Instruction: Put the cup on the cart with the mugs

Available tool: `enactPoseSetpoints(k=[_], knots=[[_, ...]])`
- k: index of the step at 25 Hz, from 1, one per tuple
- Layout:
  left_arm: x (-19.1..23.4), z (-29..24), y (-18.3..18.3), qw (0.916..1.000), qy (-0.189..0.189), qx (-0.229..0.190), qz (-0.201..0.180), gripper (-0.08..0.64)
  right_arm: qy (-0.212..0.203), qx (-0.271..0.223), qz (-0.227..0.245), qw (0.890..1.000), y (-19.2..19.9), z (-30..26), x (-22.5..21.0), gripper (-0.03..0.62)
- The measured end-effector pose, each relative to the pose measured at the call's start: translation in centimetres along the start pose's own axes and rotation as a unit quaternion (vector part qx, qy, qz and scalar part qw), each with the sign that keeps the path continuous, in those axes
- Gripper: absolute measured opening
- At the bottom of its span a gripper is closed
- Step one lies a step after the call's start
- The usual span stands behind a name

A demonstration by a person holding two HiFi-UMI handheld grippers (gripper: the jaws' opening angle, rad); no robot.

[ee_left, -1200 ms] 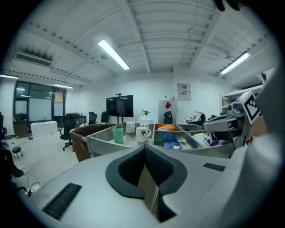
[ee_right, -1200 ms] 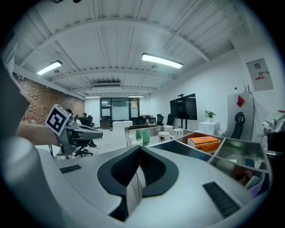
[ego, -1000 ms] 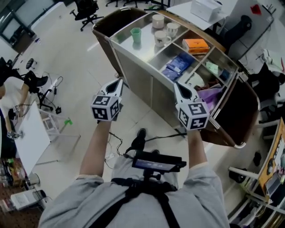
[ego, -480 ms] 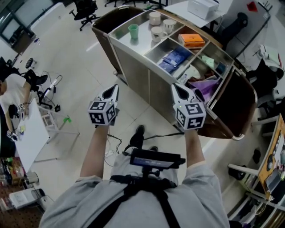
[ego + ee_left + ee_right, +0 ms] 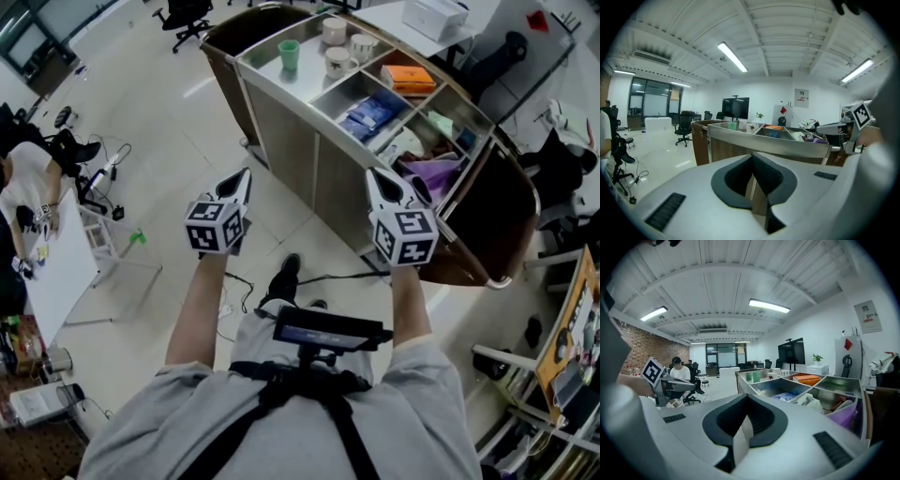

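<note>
**A:** Your left claw has its jaws pressed together with nothing between them. Its own view shows the two dark pads meeting along one line.

**B:** It's the same on your right. The right claw is closed and empty, and its pads meet edge to edge. You hold both claws out in front of you, side by side and well apart from each other, with their tips towards the cart.

**A:** The green cup stands upright in the cart's metal end compartment, the same one that holds the mugs. Neither of your claws is near it, and bare floor lies under your left claw.

**B:** There are three mugs in there. One is at the far edge, one is beside it, and one is nearer to you. The cup sits to their left, and I can't tell from here whether it touches the nearest one.

**A:** From your left claw's view the cup shows just over the cart's rim. From the right claw's view it is at the far end of the trays.

**B:** The next compartment holds blue packets, and an orange box lies in the one behind it. A purple bag hangs at the cart's near end, just beside your right claw as seen from above.
</note>
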State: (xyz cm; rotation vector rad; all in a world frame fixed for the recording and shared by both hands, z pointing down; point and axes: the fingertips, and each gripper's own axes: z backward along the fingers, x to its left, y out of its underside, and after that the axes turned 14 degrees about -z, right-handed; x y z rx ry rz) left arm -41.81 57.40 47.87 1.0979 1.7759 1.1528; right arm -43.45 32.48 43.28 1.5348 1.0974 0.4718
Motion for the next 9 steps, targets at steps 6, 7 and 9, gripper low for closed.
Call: enactPoseSetpoints(k=[6, 7, 9], knots=[[-0.1, 1.1, 0.4, 1.0000, -0.006, -0.002, 0.005, 0.005, -0.002, 0.003, 0.002, 1.000, 0.5, 0.6, 0.5, 0.000], [0.0, 1.2, 0.3, 0.9999, -0.007, -0.005, 0.008, 0.005, -0.003, 0.002, 0.003, 1.000, 0.4, 0.5, 0.5, 0.000], [0.2, 1.4, 0.1, 0.9998, -0.009, -0.010, 0.012, 0.005, -0.004, -0.001, 0.004, 1.000, 0.2, 0.5, 0.8, 0.000]])
